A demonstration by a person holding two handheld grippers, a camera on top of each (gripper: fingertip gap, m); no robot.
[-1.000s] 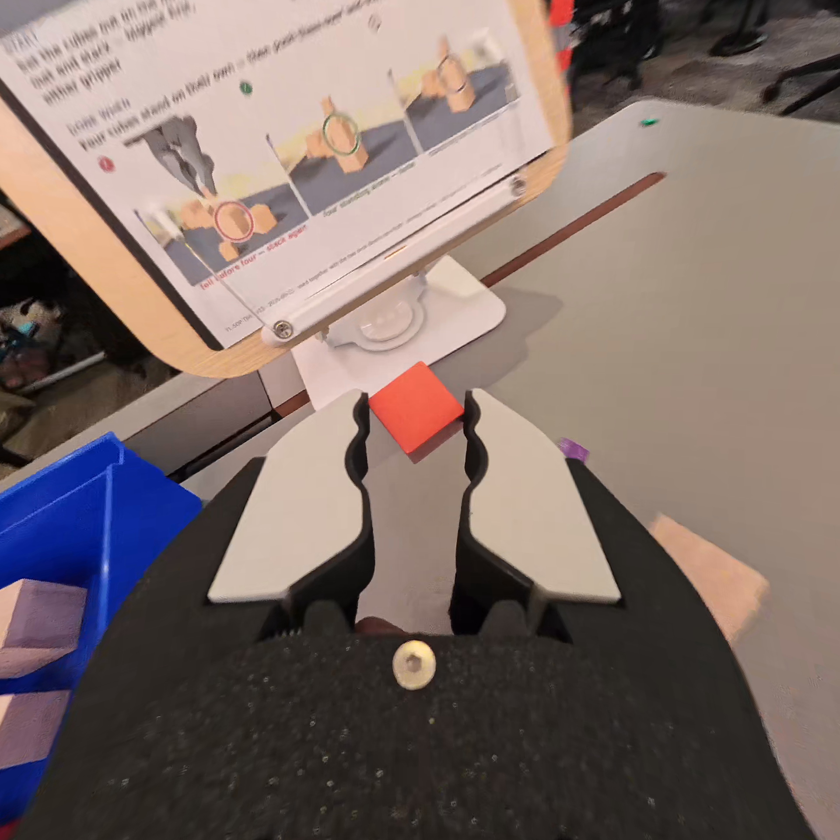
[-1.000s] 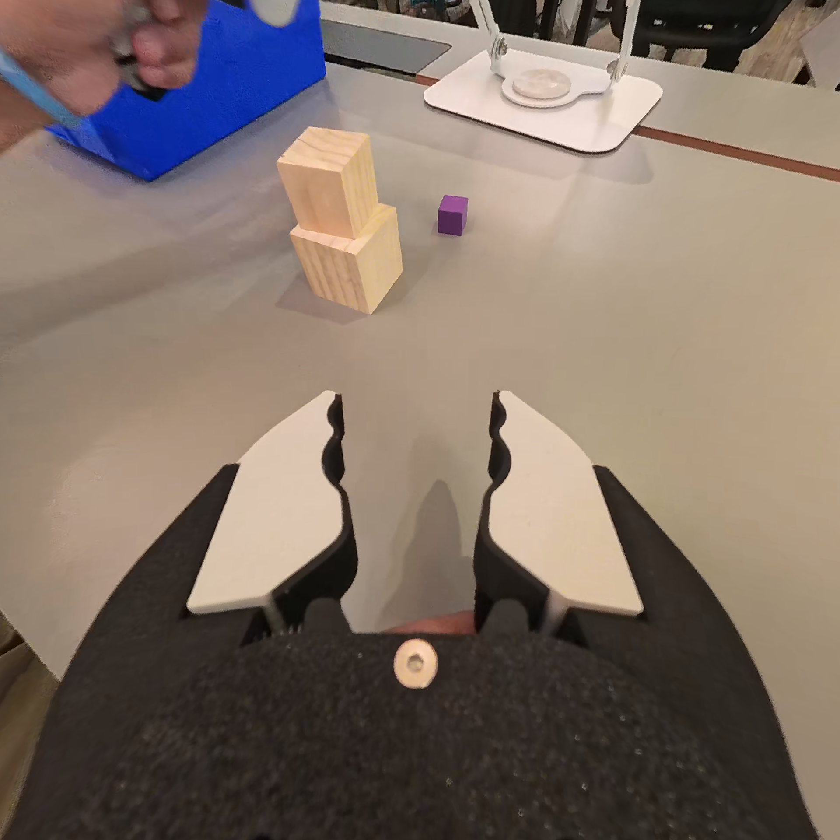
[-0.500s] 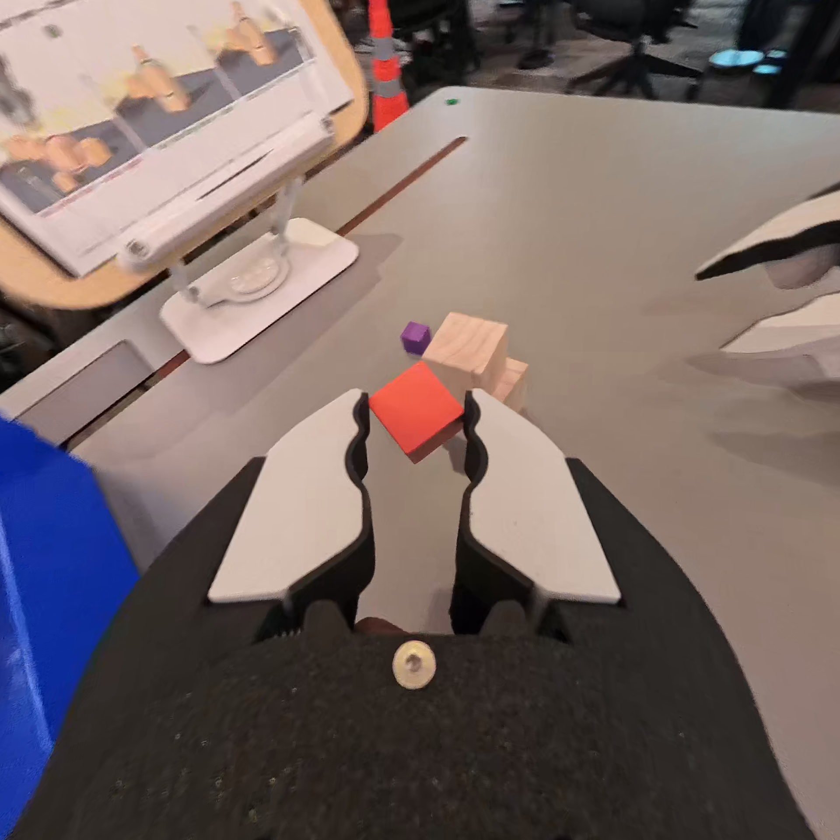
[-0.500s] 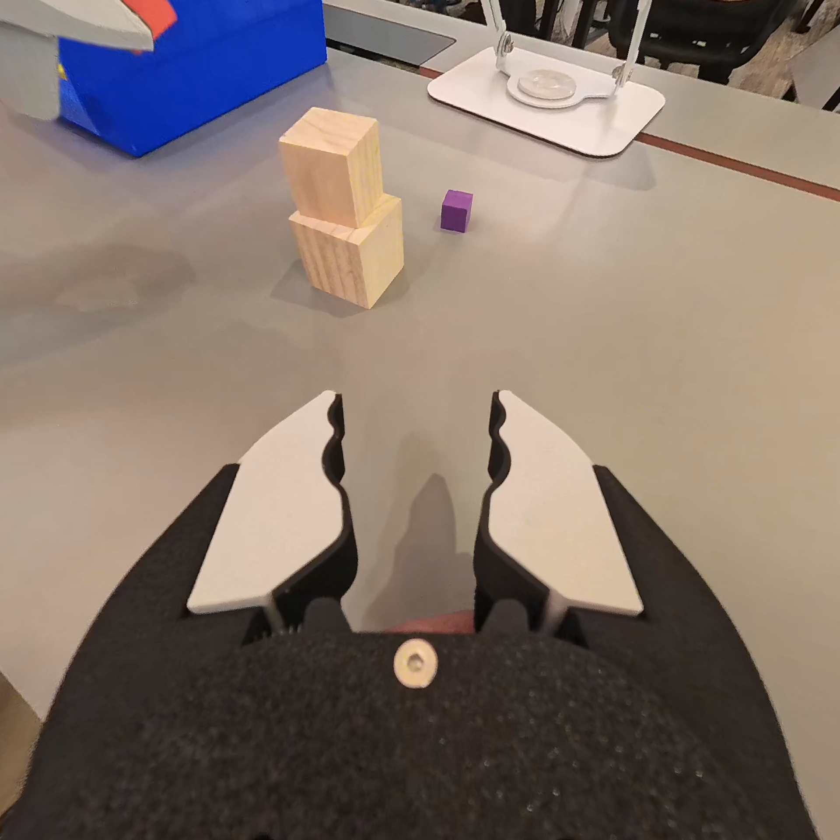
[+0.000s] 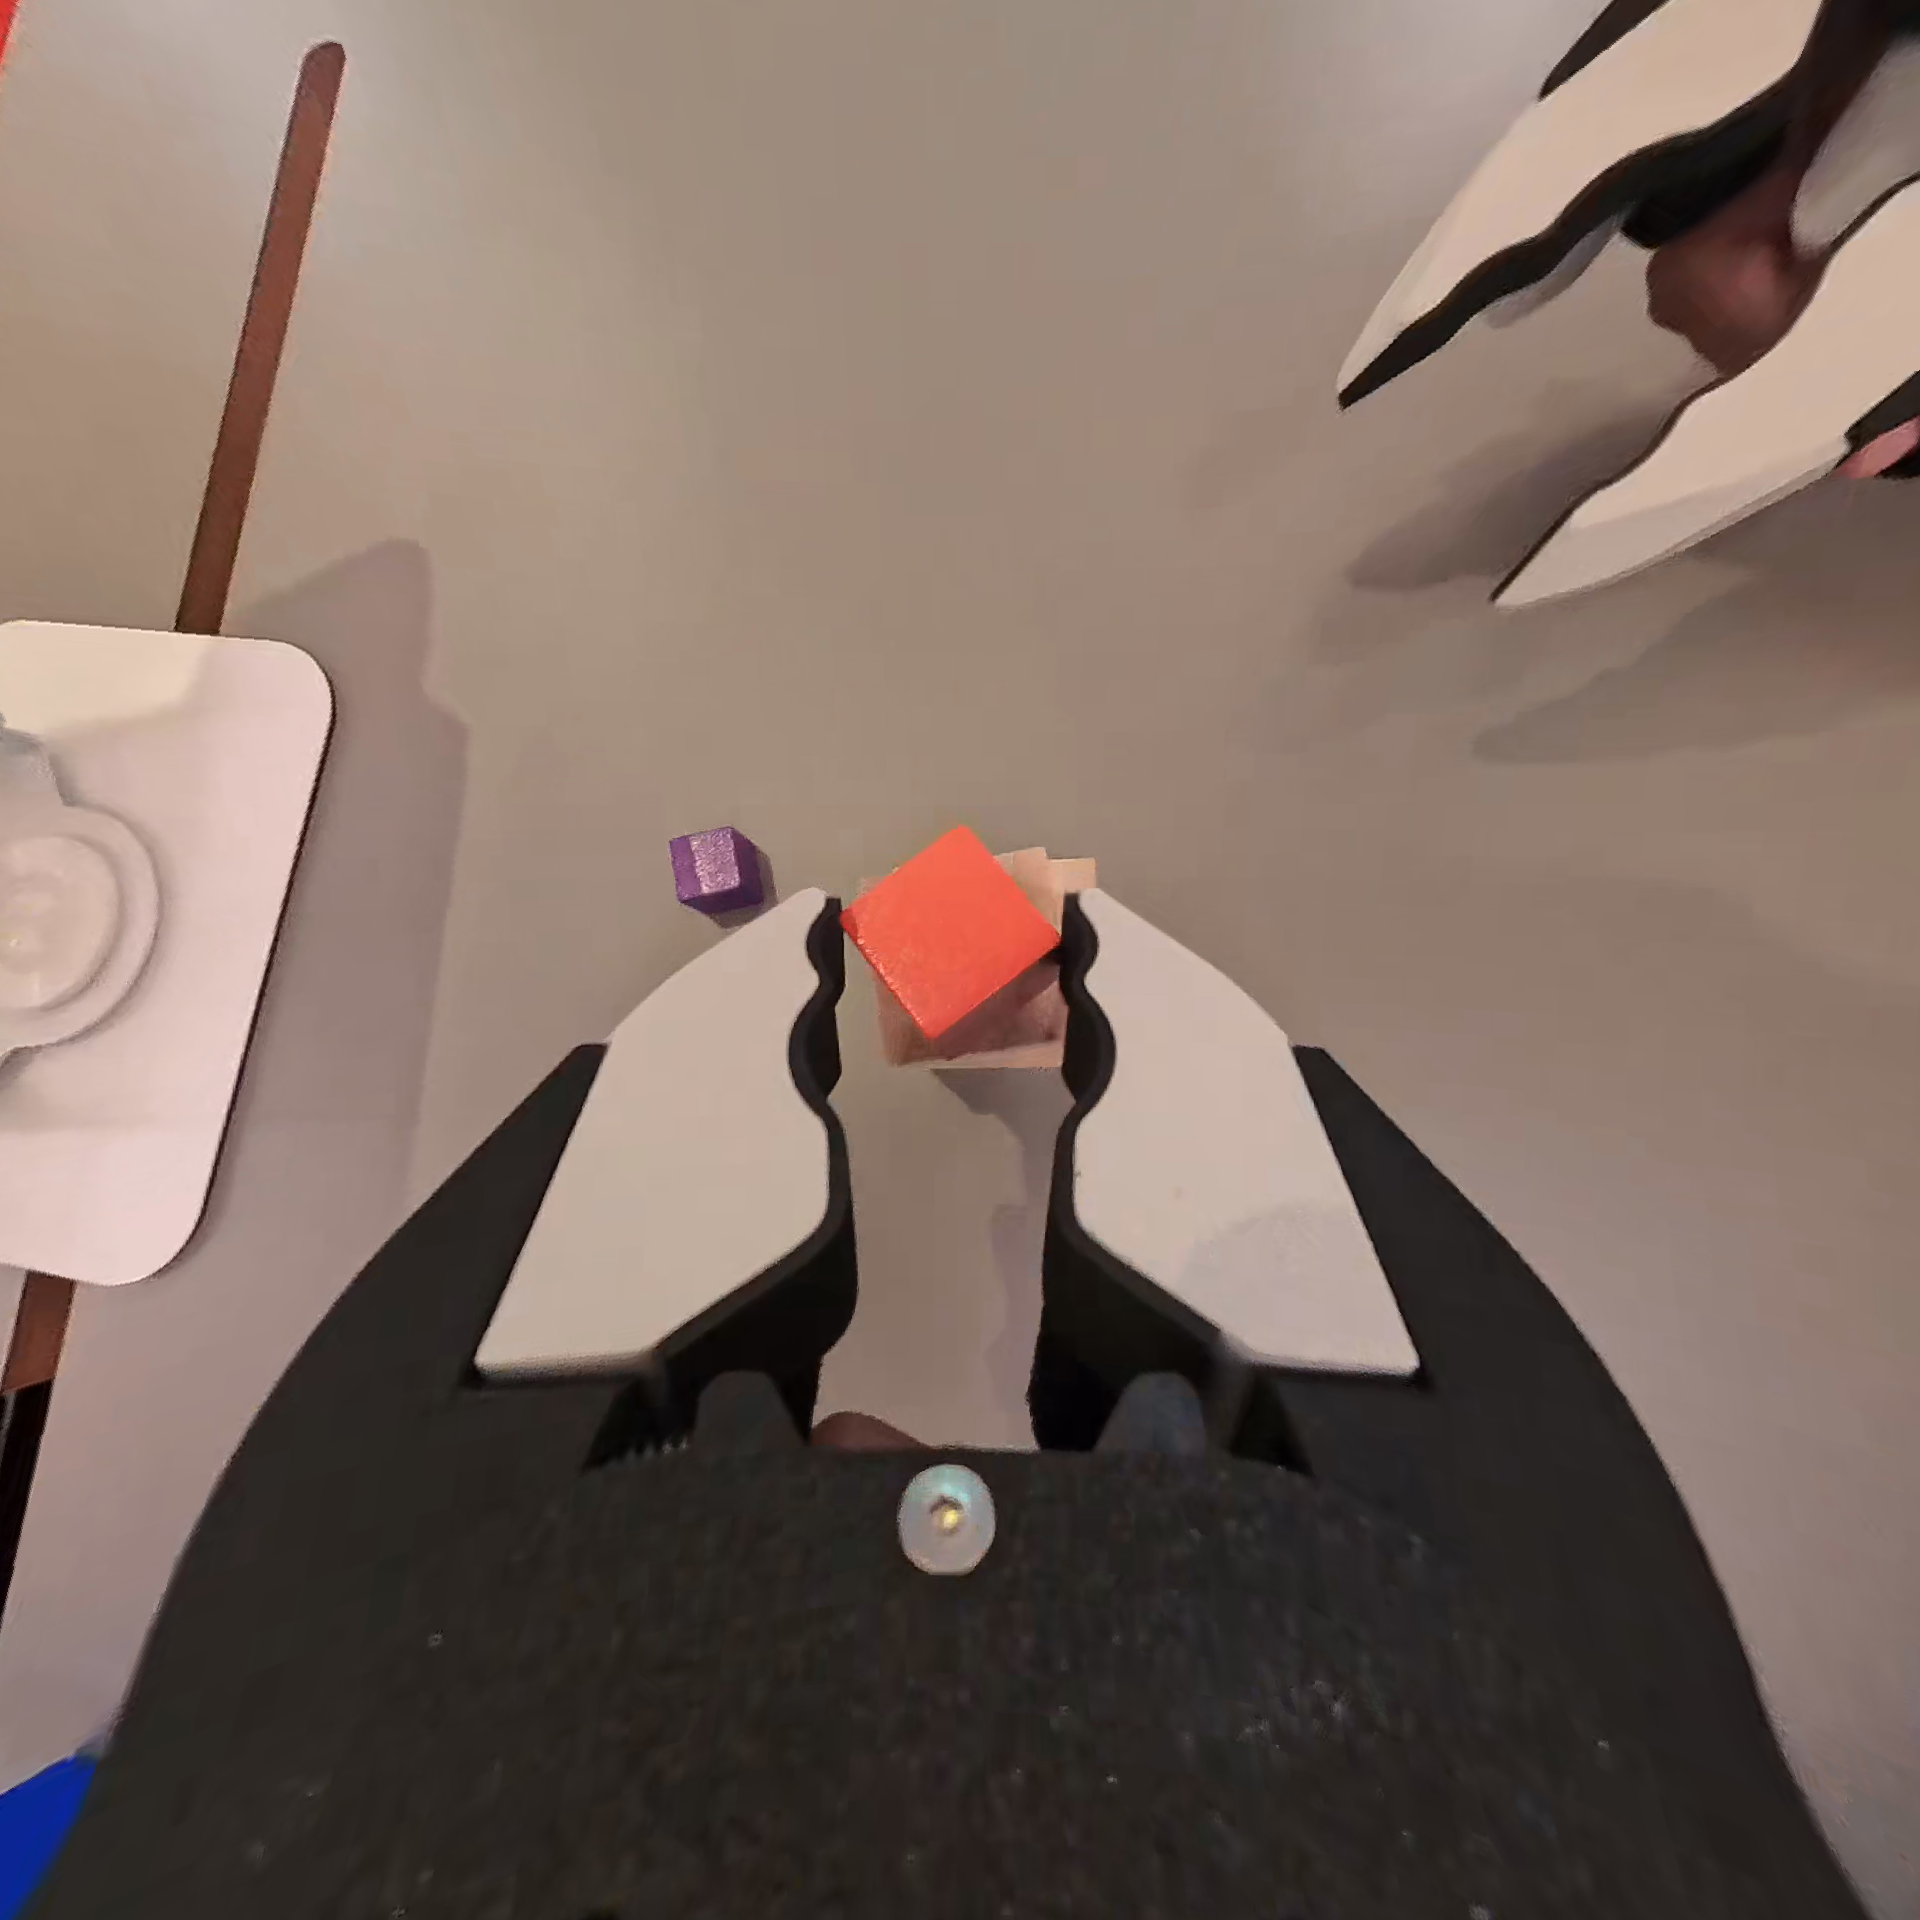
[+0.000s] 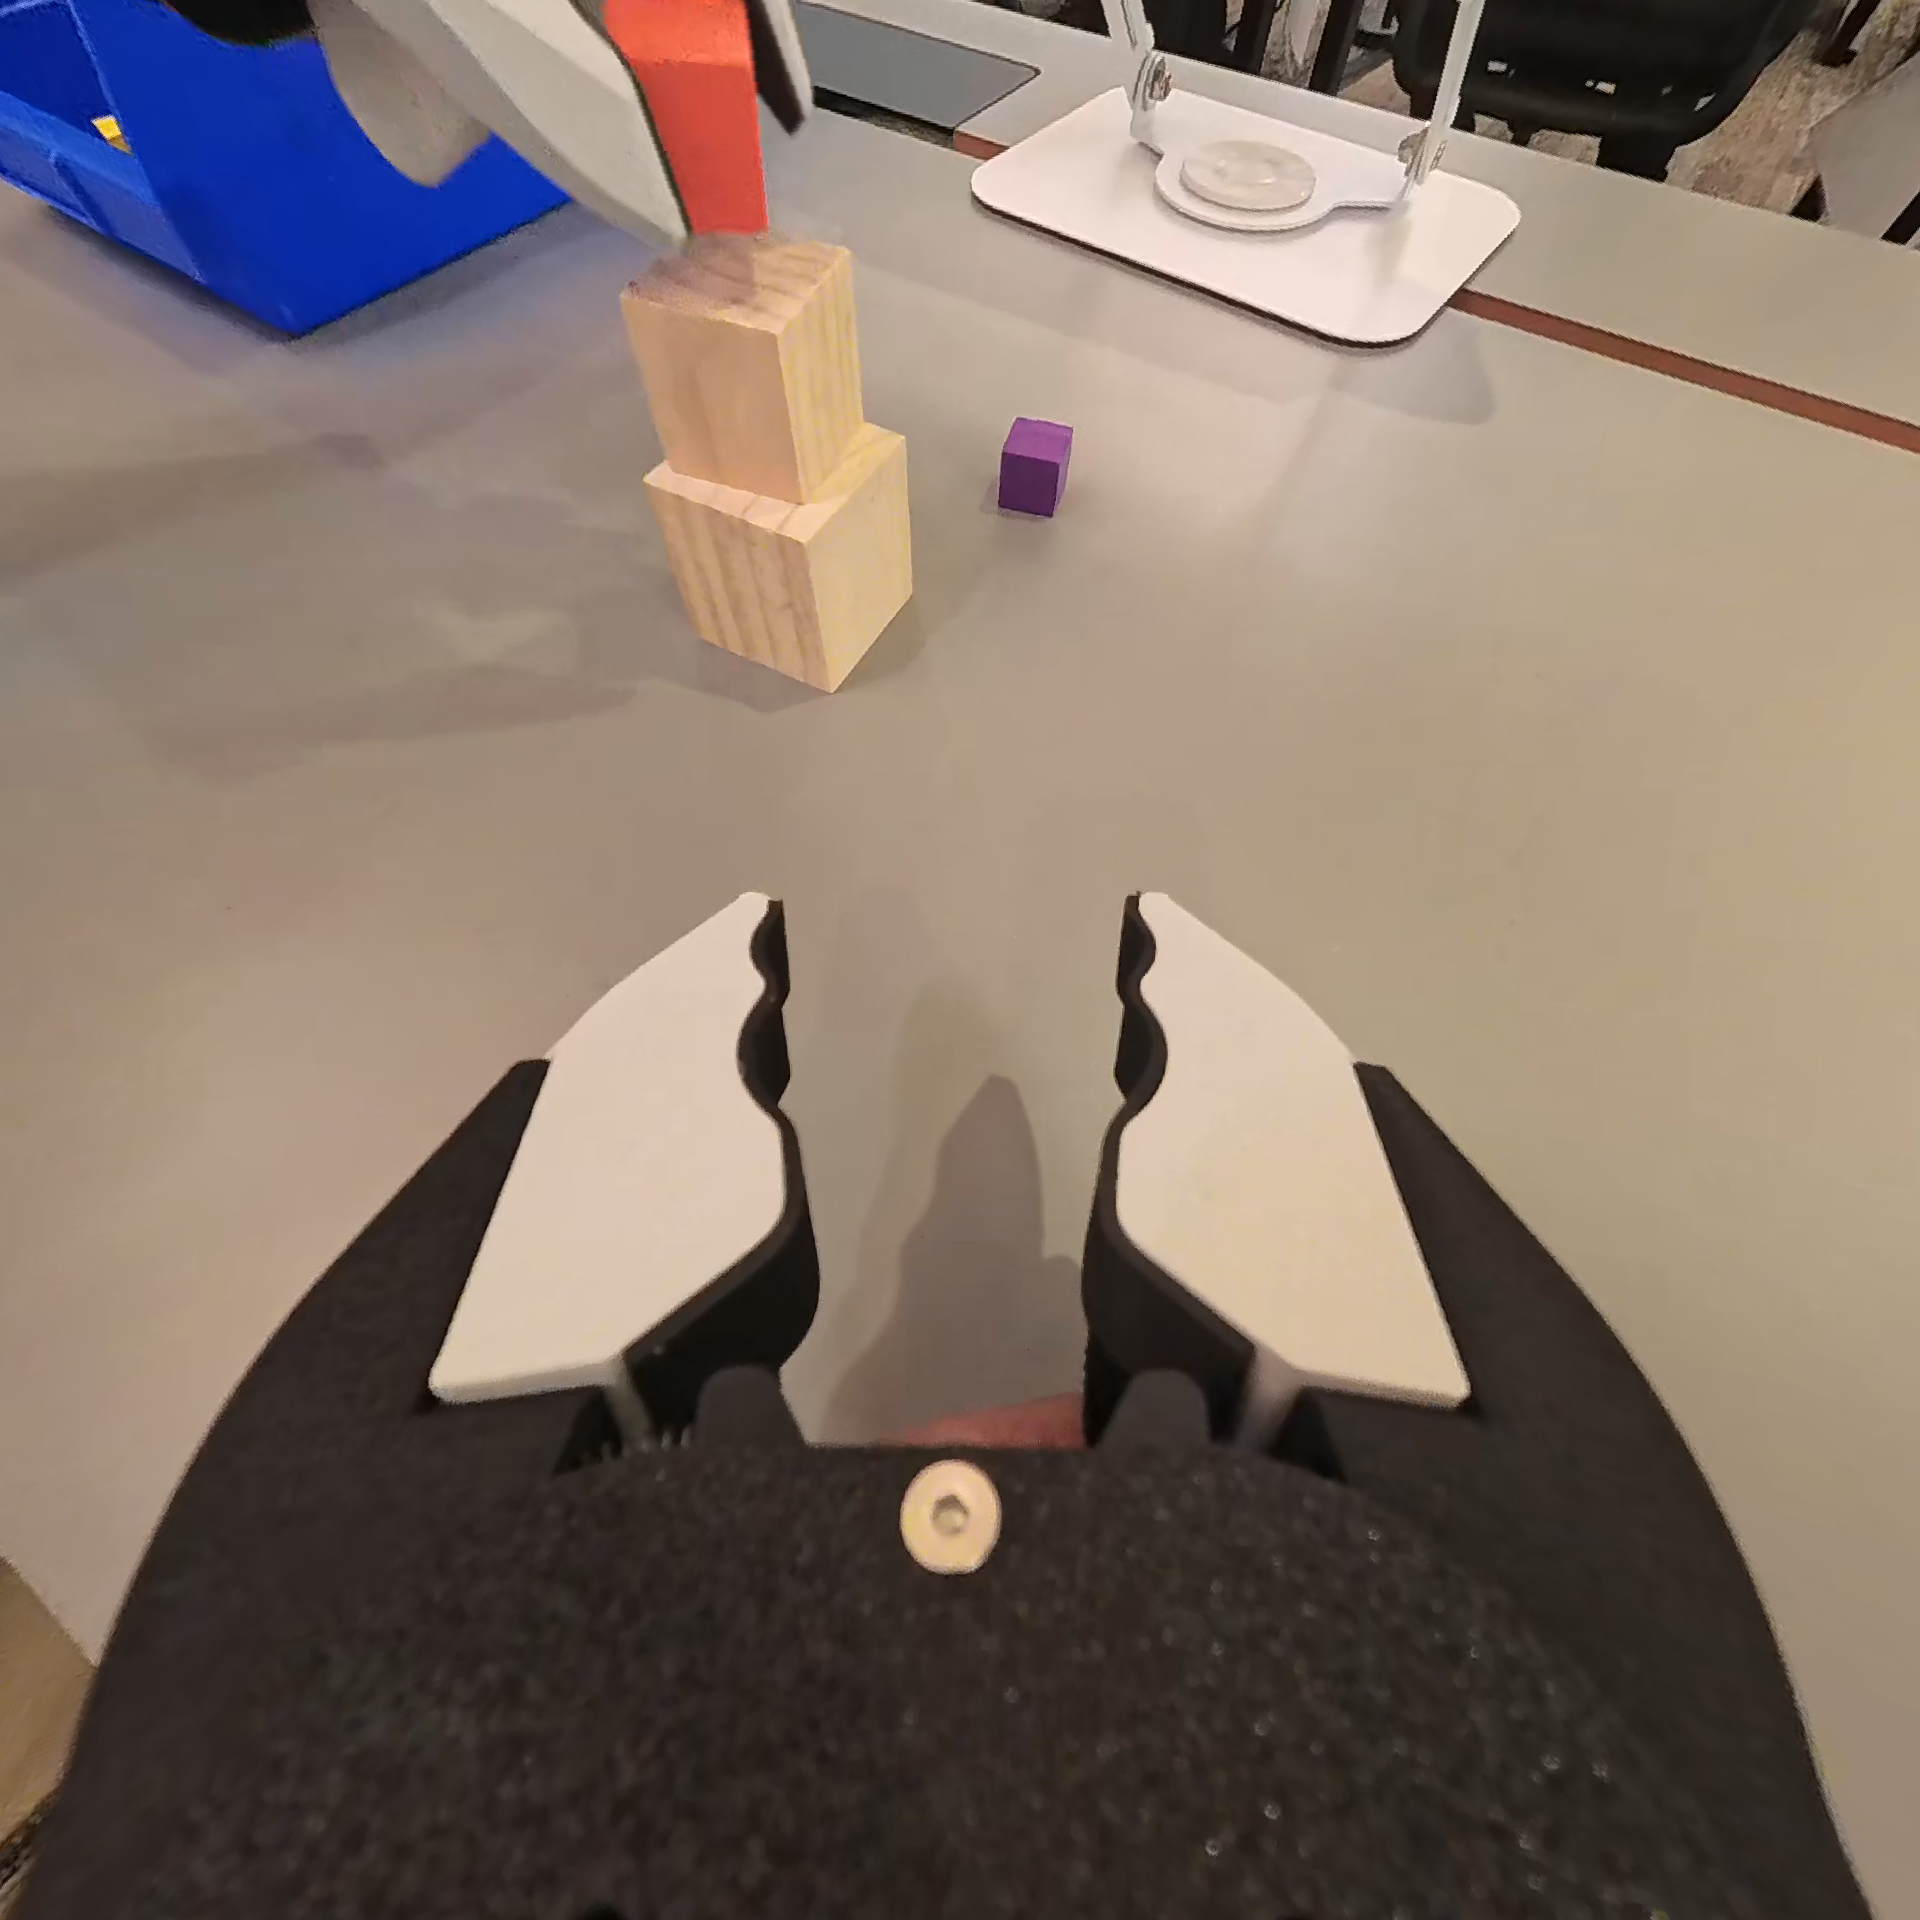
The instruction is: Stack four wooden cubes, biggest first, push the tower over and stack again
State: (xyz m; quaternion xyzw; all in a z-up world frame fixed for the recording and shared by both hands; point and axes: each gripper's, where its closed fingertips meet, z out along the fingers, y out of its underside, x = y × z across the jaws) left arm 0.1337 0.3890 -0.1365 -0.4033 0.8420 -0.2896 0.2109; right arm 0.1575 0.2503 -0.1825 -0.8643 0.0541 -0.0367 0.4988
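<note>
My left gripper [image 5: 943, 914] is clamped on the small orange-red wooden cube [image 5: 948, 930], which sits turned diamond-wise between the fingertips at the centre of the left wrist view. In the right wrist view that same left gripper [image 6: 717, 156] comes in at the upper left of the frame, with the orange-red cube [image 6: 707, 125] held directly over the two-block tower; its lower edge looks to be at the tower's top face, but blur there keeps me from telling whether they touch.

The tower stands in the upper left-centre of the right wrist view: a large pale pine cube [image 6: 795, 577] on the grey table [image 6: 1351, 779], with a slightly smaller pale pine cube [image 6: 753, 364] on it, twisted a little and set toward the back-left corner. From my left wrist view I see only slivers of the pine [image 5: 1023, 1023] under the orange-red one.

The tiny purple cube [image 6: 1034, 465] lies on the table just to the right of the tower, apart from it; in the left wrist view it [image 5: 715, 868] sits just left of my left fingertip.

My right gripper [image 6: 951, 914] hangs low over bare table at the bottom of its frame, fingers spread apart and holding nothing; it shows again at the upper right of the left wrist view [image 5: 1455, 499].

A blue plastic bin [image 6: 208, 197] fills the upper left corner, and a white stand base [image 6: 1247, 239] rests at the upper right.
</note>
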